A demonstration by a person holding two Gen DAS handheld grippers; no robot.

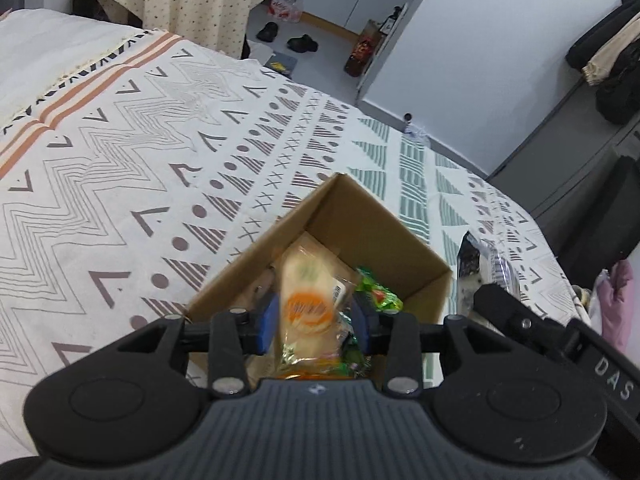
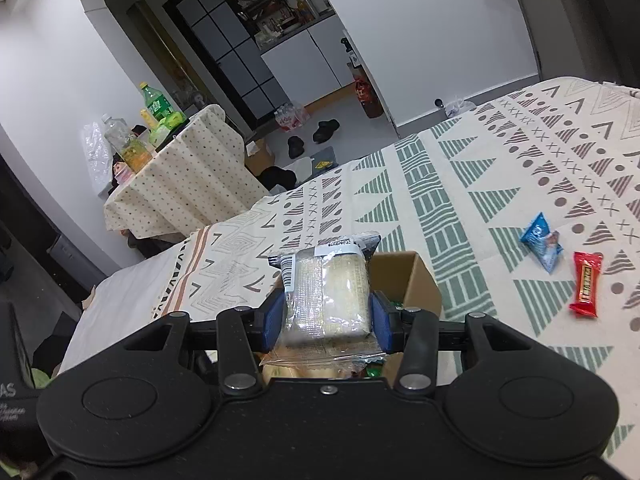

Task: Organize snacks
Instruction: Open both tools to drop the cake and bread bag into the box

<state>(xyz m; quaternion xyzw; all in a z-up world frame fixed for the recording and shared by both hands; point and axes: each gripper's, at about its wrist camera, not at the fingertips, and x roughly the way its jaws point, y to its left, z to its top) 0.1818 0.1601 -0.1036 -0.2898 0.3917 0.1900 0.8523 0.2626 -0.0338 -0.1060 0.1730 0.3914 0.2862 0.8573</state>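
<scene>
My left gripper (image 1: 314,320) is shut on a pale snack packet with an orange round label (image 1: 308,300), held over the open cardboard box (image 1: 372,224) on the patterned bed. A green-wrapped snack (image 1: 378,292) lies inside the box. My right gripper (image 2: 326,320) is shut on a clear-wrapped pale cake packet (image 2: 330,296), just above the box's near rim (image 2: 416,276). That packet and the right gripper also show at the box's right in the left wrist view (image 1: 476,268). A blue packet (image 2: 541,240) and a red bar (image 2: 586,284) lie on the bedspread to the right.
The bed with a geometric-pattern spread (image 1: 160,160) fills both views. A small table with a dotted cloth (image 2: 180,168) holds bottles beyond the bed. Shoes (image 2: 326,130) and bags lie on the floor near the kitchen doorway. Dark clothes (image 1: 612,60) hang at right.
</scene>
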